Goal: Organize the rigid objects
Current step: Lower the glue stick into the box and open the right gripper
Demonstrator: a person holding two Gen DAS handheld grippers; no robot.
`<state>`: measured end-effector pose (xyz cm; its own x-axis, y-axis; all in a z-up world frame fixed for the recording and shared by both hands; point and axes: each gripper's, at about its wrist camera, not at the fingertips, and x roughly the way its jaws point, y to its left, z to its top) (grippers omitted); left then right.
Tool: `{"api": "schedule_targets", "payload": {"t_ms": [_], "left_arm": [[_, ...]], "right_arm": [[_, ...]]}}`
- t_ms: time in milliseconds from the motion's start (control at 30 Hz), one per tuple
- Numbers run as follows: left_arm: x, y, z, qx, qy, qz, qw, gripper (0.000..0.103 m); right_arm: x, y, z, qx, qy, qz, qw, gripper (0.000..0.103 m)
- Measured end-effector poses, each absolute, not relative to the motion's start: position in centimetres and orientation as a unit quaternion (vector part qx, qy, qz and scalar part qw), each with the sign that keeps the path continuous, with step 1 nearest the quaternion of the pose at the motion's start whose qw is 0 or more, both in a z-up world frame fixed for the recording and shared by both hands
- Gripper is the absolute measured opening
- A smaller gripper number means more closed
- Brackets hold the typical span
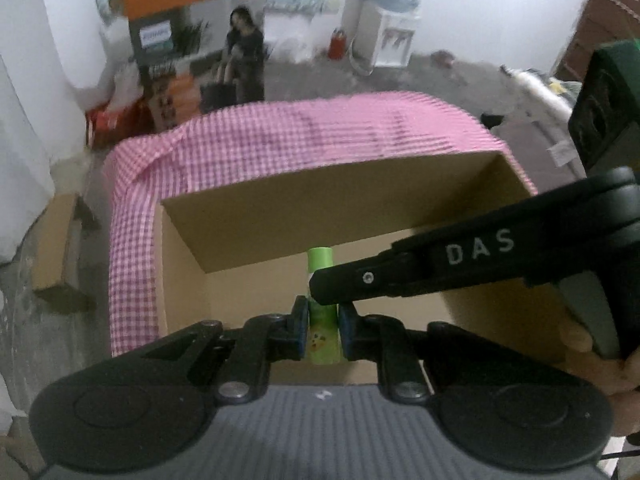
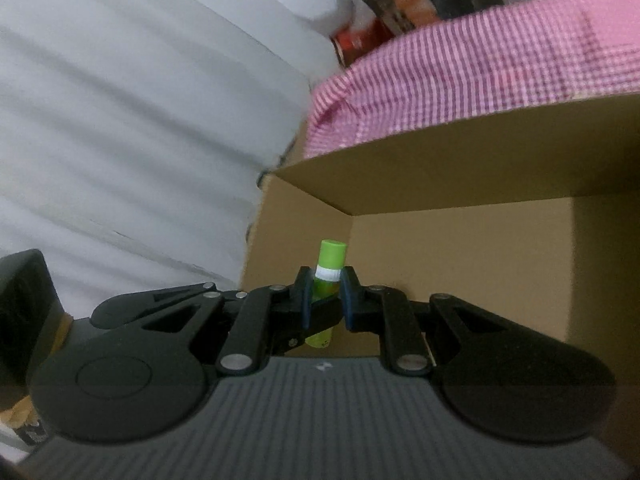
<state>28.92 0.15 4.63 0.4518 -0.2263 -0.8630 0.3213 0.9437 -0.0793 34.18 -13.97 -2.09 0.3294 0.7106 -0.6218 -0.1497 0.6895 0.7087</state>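
Note:
A small green bottle (image 1: 322,340) with a green cap is held over the open cardboard box (image 1: 248,280). My left gripper (image 1: 323,332) is shut on its lower body, the blue pads pressing both sides. My right gripper (image 1: 325,289) comes in from the right and crosses the bottle just under the cap. In the right wrist view my right gripper (image 2: 325,300) is shut on the green bottle (image 2: 332,254) near its white neck. The left gripper (image 2: 320,320) crosses below it. The box (image 2: 460,264) interior behind the bottle looks bare.
A raised flap (image 1: 328,200) stands at the box's far side. Pink checked cloth (image 1: 280,136) covers the table behind and left of the box. A hand (image 1: 600,364) holds the right gripper. A water dispenser (image 1: 394,36), a poster and cartons stand on the floor beyond.

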Motion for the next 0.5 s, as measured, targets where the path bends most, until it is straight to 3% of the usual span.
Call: {"api": "schedule_targets", "payload": {"t_ms": [133,333,500], "left_arm": [[30.1,0.4,3.1,0.062,0.512,-0.145,0.844,0.018],[30.1,0.6,3.0,0.067,0.508,-0.140,0.847,0.038],[29.5,1.1,4.2,0.063,0.488,-0.141,0.859,0.043]], "right_arm": [[38.1,-12.1,-4.8,0.281,0.545,0.280,0.739,0.014],[40.6,-10.6,-8.3,0.283,0.573,0.281,0.716,0.016],[41.3,-10.1,-8.5,0.286,0.564,0.278,0.723,0.021]]}}
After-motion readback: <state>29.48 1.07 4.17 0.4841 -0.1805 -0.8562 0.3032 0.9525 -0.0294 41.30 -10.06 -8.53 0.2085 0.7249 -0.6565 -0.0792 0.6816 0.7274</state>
